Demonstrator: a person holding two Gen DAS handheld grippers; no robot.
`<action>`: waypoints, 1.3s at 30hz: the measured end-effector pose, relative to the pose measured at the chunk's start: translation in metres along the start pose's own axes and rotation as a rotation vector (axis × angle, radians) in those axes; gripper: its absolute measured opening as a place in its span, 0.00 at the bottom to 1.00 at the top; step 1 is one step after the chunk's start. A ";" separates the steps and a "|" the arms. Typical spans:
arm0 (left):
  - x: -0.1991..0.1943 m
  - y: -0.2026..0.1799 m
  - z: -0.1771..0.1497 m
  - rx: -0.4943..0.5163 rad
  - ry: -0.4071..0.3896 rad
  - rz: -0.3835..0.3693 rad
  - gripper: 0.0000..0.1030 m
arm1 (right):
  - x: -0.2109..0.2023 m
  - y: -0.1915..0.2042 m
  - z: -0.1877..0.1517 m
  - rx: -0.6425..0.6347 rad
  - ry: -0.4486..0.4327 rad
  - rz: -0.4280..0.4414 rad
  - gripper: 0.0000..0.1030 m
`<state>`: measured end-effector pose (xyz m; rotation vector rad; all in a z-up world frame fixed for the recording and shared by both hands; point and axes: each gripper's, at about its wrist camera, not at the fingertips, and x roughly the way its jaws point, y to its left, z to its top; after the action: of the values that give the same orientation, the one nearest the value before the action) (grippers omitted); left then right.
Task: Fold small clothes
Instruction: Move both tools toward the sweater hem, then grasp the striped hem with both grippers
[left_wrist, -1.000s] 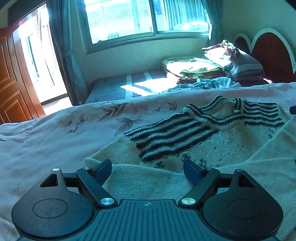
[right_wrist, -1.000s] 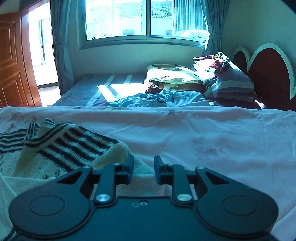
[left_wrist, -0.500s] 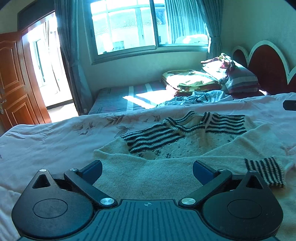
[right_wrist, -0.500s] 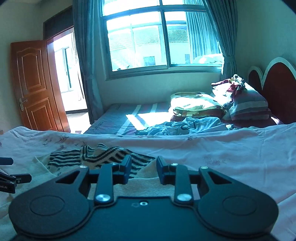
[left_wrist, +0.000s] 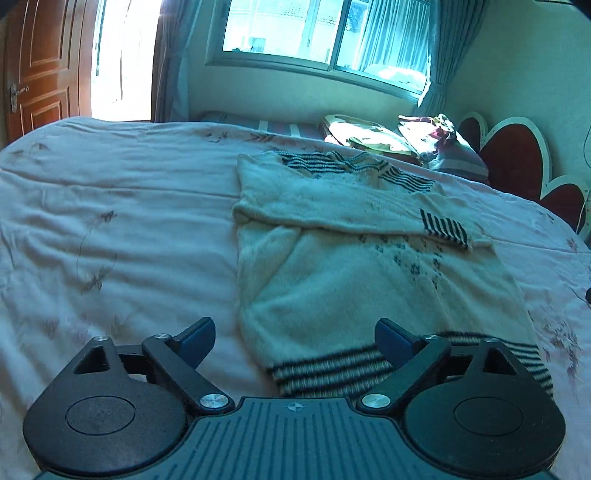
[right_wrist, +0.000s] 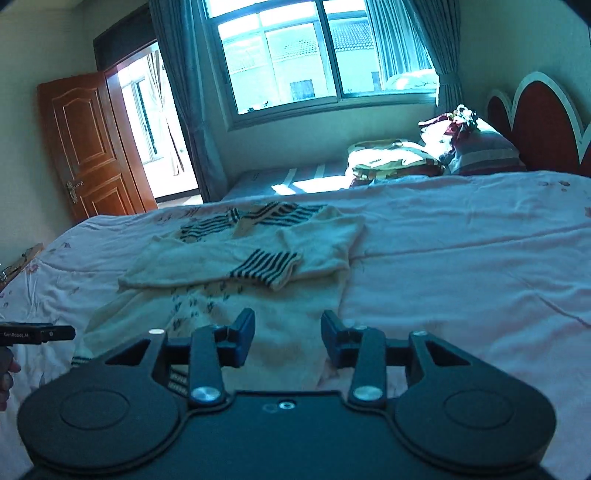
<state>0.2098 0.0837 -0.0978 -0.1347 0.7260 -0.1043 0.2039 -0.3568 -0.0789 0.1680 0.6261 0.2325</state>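
A cream knitted sweater (left_wrist: 351, 277) with dark stripes lies flat on the pink bedspread (left_wrist: 110, 229), its collar toward the window. One sleeve is folded across the chest, and its striped cuff (left_wrist: 443, 227) rests near the sweater's right side. My left gripper (left_wrist: 293, 332) hovers over the striped hem (left_wrist: 325, 373), jaws wide apart and closing, gripping nothing. My right gripper (right_wrist: 288, 326) hangs over the lower right part of the sweater (right_wrist: 258, 258). Its jaws are opening and nothing is pinched between them. The folded cuff (right_wrist: 264, 266) shows ahead of it.
Beyond the bedspread (right_wrist: 461, 258) stands a second bed with a striped sheet (right_wrist: 295, 177), stacked quilts and pillows (right_wrist: 443, 155) by a red headboard (right_wrist: 539, 125). A wooden door (right_wrist: 88, 147) stands ajar at the left. A person's hand (right_wrist: 5, 369) shows at the frame's edge.
Both grippers have drawn back from the sweater's chest to its hem end, so the whole garment now shows. The right jaws have spread wider; the left stays wide.
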 end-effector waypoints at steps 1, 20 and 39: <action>-0.008 0.002 -0.010 -0.012 0.010 -0.015 0.87 | -0.005 0.003 -0.012 0.018 0.027 0.005 0.38; 0.033 0.029 -0.036 -0.323 0.209 -0.377 0.71 | 0.059 -0.045 -0.072 0.511 0.264 0.335 0.33; 0.027 0.059 -0.038 -0.328 0.157 -0.319 0.05 | 0.044 -0.051 -0.055 0.471 0.220 0.297 0.07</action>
<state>0.2075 0.1351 -0.1535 -0.5617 0.8710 -0.3030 0.2138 -0.3895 -0.1588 0.6992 0.8687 0.3906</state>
